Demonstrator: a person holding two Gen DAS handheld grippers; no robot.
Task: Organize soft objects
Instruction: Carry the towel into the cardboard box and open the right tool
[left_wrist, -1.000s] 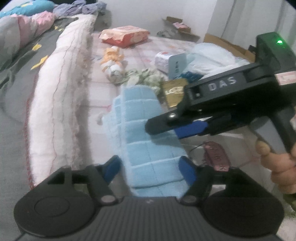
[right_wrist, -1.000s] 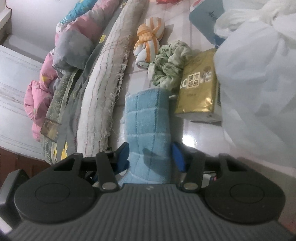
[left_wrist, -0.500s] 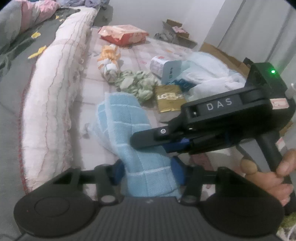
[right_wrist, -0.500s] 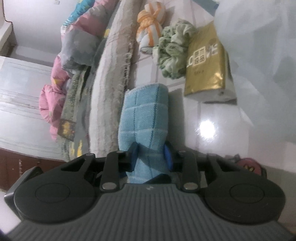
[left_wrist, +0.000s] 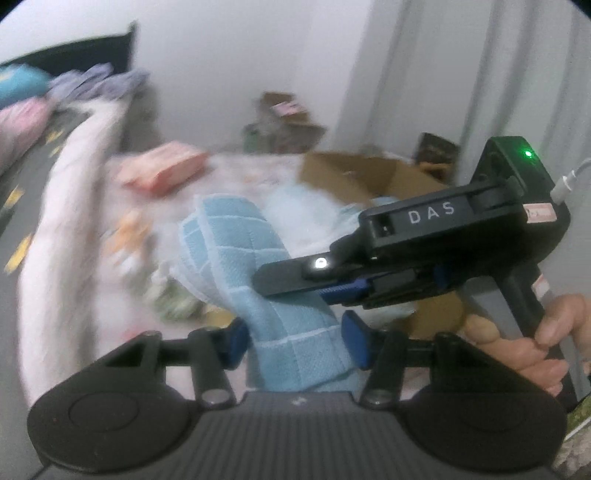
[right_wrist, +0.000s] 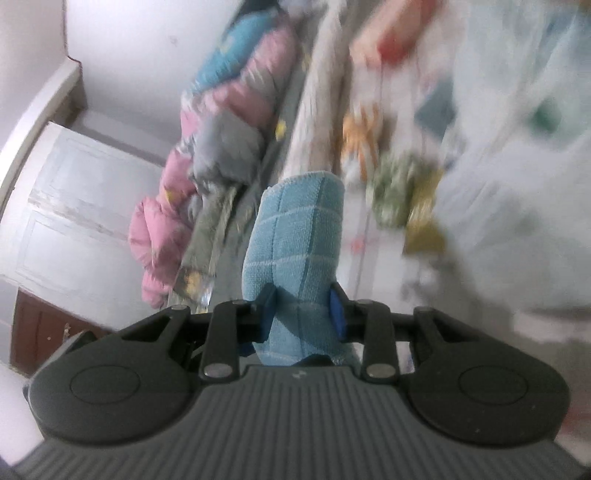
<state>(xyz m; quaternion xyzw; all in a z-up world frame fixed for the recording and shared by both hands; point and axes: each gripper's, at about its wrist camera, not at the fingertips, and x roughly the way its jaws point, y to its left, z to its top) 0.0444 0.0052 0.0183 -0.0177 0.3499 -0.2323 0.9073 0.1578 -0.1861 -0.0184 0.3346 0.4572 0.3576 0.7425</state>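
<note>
A folded light blue towel (left_wrist: 255, 266) with a white grid pattern is held up off the surface by both grippers. My left gripper (left_wrist: 295, 345) is shut on its near end. My right gripper (right_wrist: 301, 314) is shut on the same towel (right_wrist: 295, 236); in the left wrist view the right gripper (left_wrist: 291, 280) reaches in from the right and clamps the towel's side. A striped orange and white cloth (right_wrist: 360, 138) and a green patterned cloth (right_wrist: 397, 192) lie below, blurred.
A rolled pale blanket (left_wrist: 74, 221) runs along the left, with pink and grey bedding (right_wrist: 221, 122) beyond. An open cardboard box (left_wrist: 354, 177), a pink packet (left_wrist: 164, 171), a gold packet (right_wrist: 424, 229) and a large white plastic bag (right_wrist: 517, 184) lie around.
Both grippers have lifted the blue towel well up off the surface and tilted upward. The right gripper closed on it about a second ago. The view now blurs with motion.
</note>
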